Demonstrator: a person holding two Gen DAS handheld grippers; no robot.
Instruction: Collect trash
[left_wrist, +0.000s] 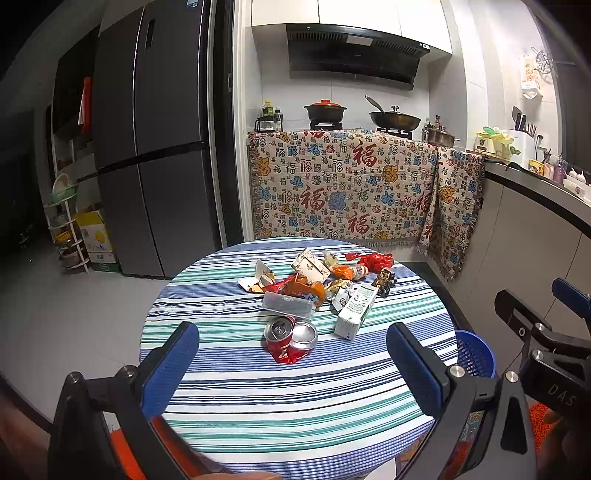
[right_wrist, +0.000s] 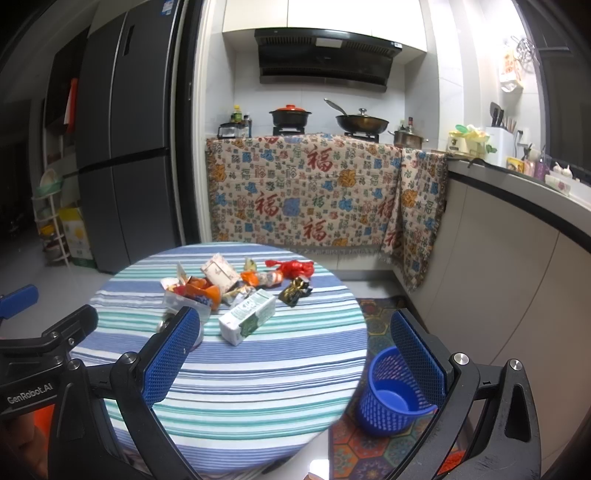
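A round table with a striped cloth carries a heap of trash: a crushed red can, a clear plastic box, a white and green carton, orange and red wrappers and a dark foil wrapper. A blue mesh bin stands on the floor to the table's right. My left gripper hangs open above the table's near half, short of the can. My right gripper is open too, over the table's right edge, and holds nothing.
Behind the table a patterned cloth drapes the stove counter, with pots above it. A tall grey fridge stands at the left, a rack and a box beside it. A counter runs along the right. A colourful mat lies under the bin.
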